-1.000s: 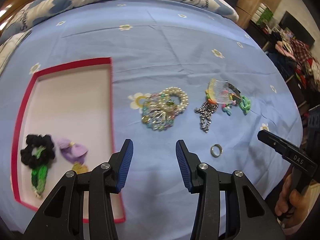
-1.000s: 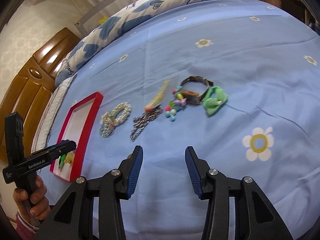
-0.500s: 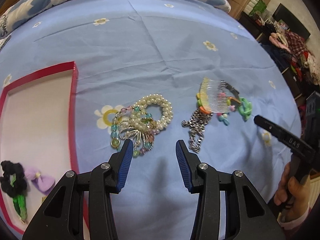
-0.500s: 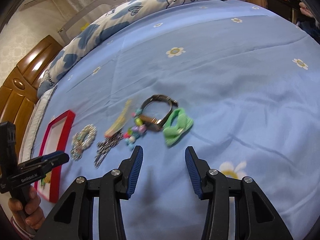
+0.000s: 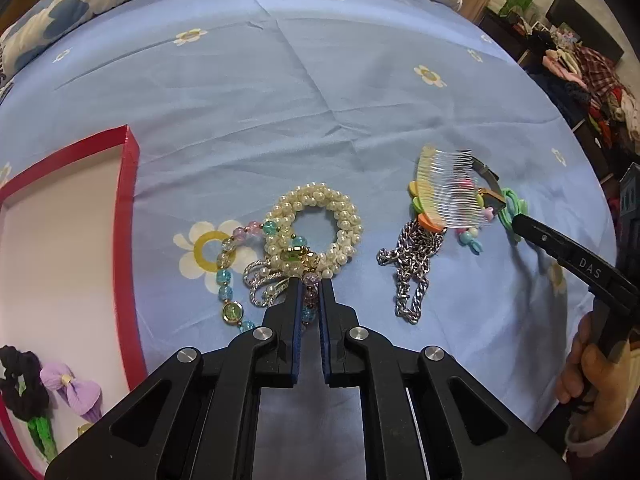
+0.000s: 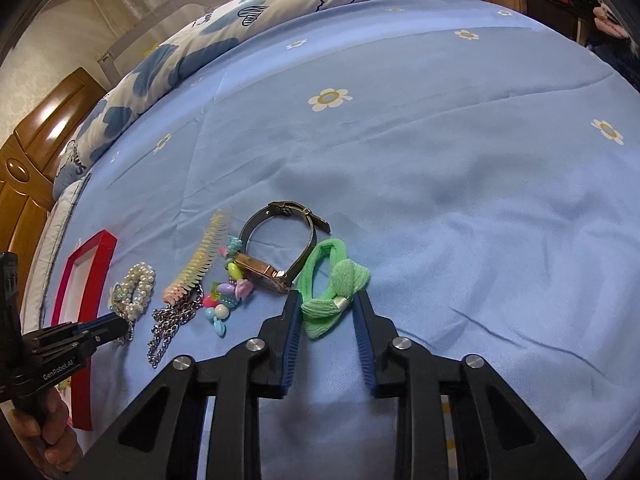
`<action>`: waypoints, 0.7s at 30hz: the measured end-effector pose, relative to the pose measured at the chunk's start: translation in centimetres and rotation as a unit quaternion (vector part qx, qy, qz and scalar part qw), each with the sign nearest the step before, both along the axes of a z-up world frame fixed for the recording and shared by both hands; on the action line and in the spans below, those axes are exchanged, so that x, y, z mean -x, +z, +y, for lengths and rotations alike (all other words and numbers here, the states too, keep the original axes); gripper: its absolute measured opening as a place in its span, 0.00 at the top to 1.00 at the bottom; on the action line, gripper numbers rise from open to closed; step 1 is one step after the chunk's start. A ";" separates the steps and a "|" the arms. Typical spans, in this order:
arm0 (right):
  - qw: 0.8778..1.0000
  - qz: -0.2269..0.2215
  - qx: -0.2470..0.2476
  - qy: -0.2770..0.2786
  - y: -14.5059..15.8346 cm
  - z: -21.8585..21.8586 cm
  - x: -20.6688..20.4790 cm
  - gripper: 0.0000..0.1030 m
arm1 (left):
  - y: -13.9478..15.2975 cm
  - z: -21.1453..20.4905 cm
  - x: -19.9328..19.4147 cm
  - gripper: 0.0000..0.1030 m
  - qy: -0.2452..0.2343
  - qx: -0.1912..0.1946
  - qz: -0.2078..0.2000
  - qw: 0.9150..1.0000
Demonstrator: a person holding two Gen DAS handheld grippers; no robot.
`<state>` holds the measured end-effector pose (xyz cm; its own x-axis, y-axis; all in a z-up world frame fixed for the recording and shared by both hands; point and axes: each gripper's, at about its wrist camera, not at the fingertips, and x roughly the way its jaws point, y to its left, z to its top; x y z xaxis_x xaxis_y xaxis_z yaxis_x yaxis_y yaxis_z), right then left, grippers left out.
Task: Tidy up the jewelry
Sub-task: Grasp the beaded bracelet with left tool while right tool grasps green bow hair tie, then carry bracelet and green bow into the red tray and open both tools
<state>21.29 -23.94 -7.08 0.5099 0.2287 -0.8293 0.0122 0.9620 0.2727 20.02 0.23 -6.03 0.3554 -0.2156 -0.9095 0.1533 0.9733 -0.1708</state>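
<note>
Left tongs [image 5: 310,292] just closed, pinched on glass-bead bracelet [image 5: 224,276] beside pearl bracelet [image 5: 316,216] on bed. Right tongs [image 6: 328,308] closing, half-open, straddling green bow tie [image 6: 334,292], not yet pressing. Lift slowly, strands tangle; red tray [image 5: 126,184] left.

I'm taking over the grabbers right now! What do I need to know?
Left gripper: its jaws have just closed on the beaded bracelet by the pearl bracelet.
Right gripper: its jaws have just been closing around the green bow hair tie; whether the pads press it yet is unclear.
Done: a black scrunchie and a purple bow already lie in the red tray.
Left on the bed: comb, silver chain, watch, colourful bead charm, plus both things being grabbed.
</note>
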 end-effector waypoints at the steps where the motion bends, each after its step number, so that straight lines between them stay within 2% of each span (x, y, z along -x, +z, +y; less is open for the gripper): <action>1: 1.000 -0.003 0.001 0.001 0.2 0.0 0.2 0.76 | 0.2 0.1 0.2 0.94 0.000 0.003 -0.002 1.000; 10: 0.999 -0.033 -0.031 0.024 3.1 1.3 2.7 0.78 | 3.7 2.2 2.9 0.94 0.019 0.042 -0.034 0.998; 21: 0.994 -0.043 -0.064 0.083 5.5 5.8 4.7 0.78 | 6.9 5.1 6.0 0.94 0.048 0.069 -0.062 0.995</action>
<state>16.62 -18.18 -1.61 0.5230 0.4172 -0.7432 -0.1727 0.9058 0.3870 14.03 5.33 0.84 0.4875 -0.2946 -0.8219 0.0892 0.9532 -0.2888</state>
